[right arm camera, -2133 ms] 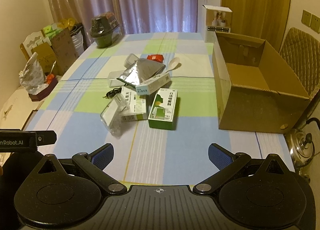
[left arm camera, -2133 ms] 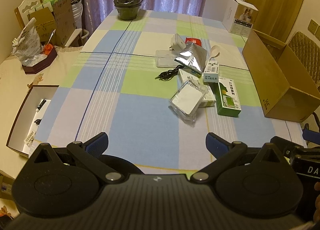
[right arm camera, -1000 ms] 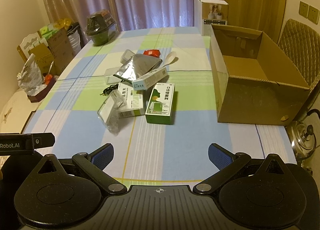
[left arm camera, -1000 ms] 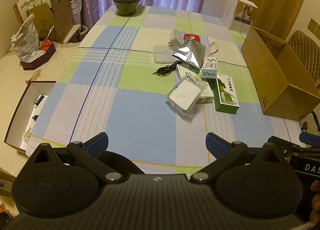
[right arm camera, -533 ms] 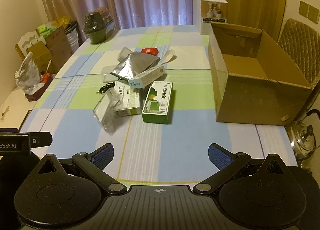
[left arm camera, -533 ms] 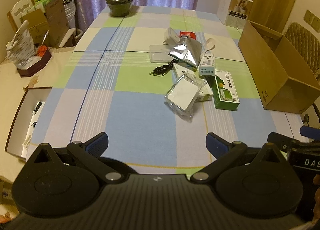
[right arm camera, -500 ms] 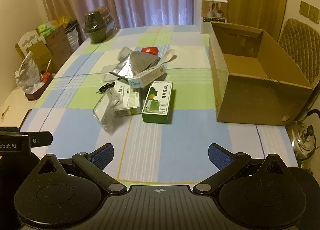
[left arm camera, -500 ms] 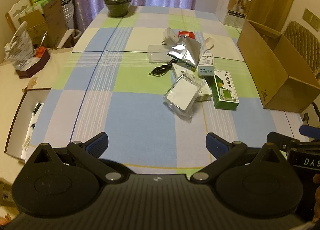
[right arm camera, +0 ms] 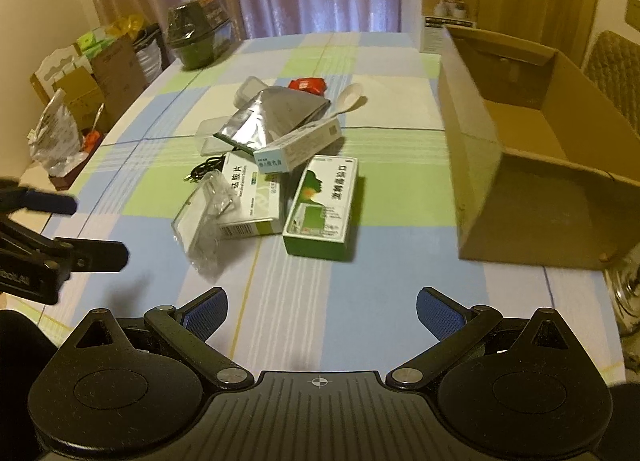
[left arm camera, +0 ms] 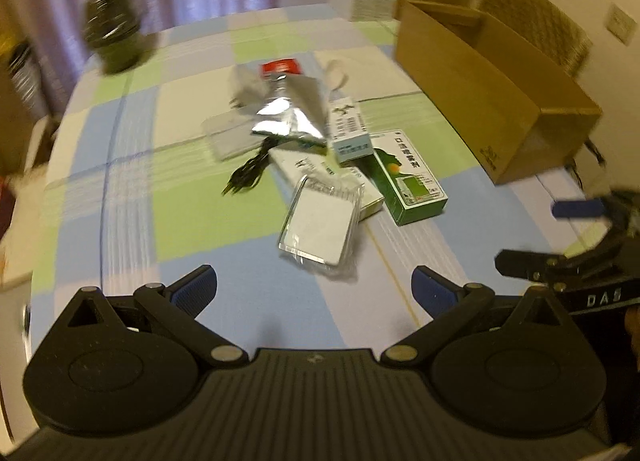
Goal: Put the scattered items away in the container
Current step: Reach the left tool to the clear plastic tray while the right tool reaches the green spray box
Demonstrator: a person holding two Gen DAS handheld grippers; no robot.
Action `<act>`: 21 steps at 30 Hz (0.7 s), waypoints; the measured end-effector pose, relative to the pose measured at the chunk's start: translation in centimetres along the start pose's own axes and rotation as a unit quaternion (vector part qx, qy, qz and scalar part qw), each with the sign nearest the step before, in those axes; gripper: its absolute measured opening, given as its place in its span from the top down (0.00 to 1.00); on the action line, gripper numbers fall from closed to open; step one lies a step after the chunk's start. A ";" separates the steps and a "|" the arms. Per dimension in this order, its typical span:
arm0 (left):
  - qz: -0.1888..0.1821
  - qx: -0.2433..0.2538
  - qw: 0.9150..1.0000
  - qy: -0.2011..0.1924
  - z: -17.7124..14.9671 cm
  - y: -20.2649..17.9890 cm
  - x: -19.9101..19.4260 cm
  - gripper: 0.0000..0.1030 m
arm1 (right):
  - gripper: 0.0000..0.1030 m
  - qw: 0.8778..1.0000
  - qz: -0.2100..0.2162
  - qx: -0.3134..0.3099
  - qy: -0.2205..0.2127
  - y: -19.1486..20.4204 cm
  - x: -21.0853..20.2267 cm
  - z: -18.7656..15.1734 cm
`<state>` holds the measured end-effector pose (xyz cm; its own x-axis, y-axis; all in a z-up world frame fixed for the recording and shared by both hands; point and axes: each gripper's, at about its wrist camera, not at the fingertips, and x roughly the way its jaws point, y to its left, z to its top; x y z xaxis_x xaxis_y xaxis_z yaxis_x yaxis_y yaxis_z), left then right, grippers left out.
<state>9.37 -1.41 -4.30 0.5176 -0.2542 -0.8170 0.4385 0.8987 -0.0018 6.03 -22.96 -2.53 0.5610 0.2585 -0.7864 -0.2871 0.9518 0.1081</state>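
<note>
Your counter (right arm camera: 400,301), under its blue, green and white checked cloth, carried everything. Largest on it was the open cardboard box (right arm camera: 520,165) at the right side, flaps up, its brown floor bare where you could see it; a white carton (right arm camera: 448,13) stood just behind it. At the far left end sat a dark domed container (right arm camera: 198,37), wrapped in film, contents not readable. The scattered items lay heaped at mid-counter, well apart from the cardboard box: a green medicine box (right arm camera: 322,207) nearest it, a white and green medicine box (right arm camera: 252,201) beside that, a slim white and blue box (right arm camera: 298,147) leaning across both, a silver foil pouch (right arm camera: 276,117) behind, a clear plastic case (left arm camera: 320,225) propped on the heap's near edge, a black cable (left arm camera: 250,173), a white spoon (right arm camera: 348,97) and a red packet (right arm camera: 308,85). You held your left claw (left arm camera: 314,287) and your right claw (right arm camera: 322,307) low over the near edge, each with its blue-padded fingers (right arm camera: 206,311) spread wide and gripping nothing.
</note>
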 end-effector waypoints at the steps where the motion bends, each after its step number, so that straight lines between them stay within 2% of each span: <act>1: 0.000 0.018 1.000 0.003 0.3 0.0 0.6 0.01 | 0.00 1.000 0.002 -0.004 0.001 0.1 0.5 0.2; 6: -0.032 0.076 0.996 0.020 0.8 0.4 4.2 0.02 | 0.00 1.000 0.008 -0.016 0.009 0.2 3.0 1.3; 10: -0.043 0.121 0.991 0.030 1.1 0.7 6.8 0.09 | 0.00 1.000 0.012 -0.024 0.012 0.1 4.7 1.9; 15: -0.057 0.134 0.988 0.043 1.8 1.4 9.4 0.12 | 0.00 0.999 0.015 -0.025 0.016 -0.1 6.4 2.5; 18: -0.068 0.123 0.988 0.059 2.2 1.8 10.9 0.16 | 0.00 0.999 0.014 -0.024 0.017 -0.2 7.3 2.9; 21: -0.077 0.115 0.988 0.068 2.3 1.8 11.6 0.33 | 0.00 1.000 0.009 -0.023 0.016 -0.4 8.4 3.5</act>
<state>17.86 -3.58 -12.50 0.3339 -0.3172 -0.8876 0.6687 0.7434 -0.0141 13.55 -20.56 -7.12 0.5296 0.2700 -0.8041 -0.3336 0.9379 0.0952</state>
